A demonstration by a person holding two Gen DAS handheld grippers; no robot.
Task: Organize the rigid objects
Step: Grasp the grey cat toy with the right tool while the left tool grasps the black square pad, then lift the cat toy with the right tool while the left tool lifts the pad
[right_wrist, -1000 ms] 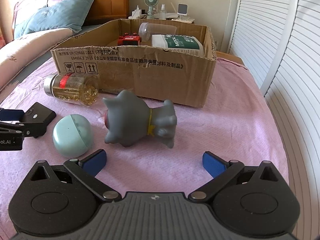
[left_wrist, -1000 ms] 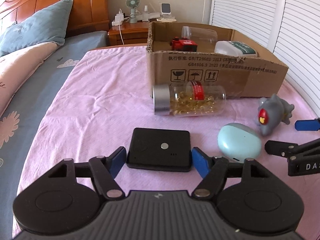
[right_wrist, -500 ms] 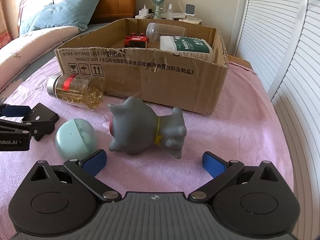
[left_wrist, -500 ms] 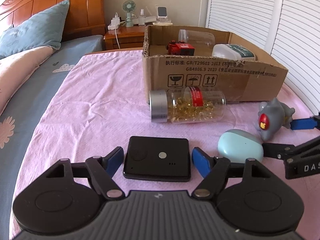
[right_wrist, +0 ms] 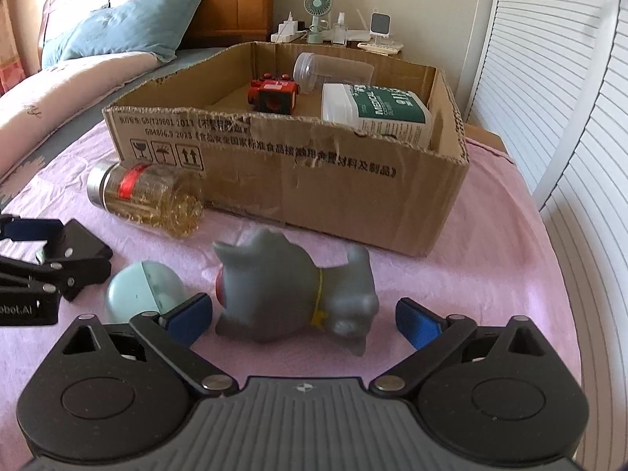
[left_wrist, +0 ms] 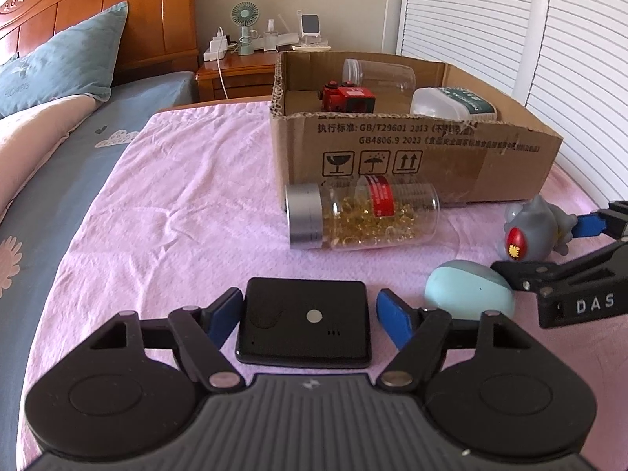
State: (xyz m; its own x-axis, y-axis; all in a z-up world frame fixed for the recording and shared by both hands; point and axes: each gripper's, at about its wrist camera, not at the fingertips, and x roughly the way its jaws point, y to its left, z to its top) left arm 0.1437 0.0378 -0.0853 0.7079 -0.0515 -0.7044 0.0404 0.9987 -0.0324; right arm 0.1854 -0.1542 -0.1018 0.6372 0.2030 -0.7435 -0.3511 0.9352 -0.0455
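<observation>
A cardboard box (right_wrist: 298,180) sits ahead of both grippers on a pink blanket (left_wrist: 176,204), holding a red toy (right_wrist: 273,96) and bottles. A capsule jar (left_wrist: 359,216) lies before it. The right gripper (right_wrist: 304,320) is spread around a grey toy (right_wrist: 290,294) lying between its fingers. The left gripper (left_wrist: 308,316) is spread around a black device (left_wrist: 304,322). A teal case (left_wrist: 469,294) rests between the grippers.

A pink cloth (left_wrist: 188,204) covers the bed ahead of my tongs. On it lie a black box (left_wrist: 304,324), capsule jar (left_wrist: 361,216), mint case (left_wrist: 469,294), grey toy (right_wrist: 294,294) and carton (right_wrist: 314,180).
</observation>
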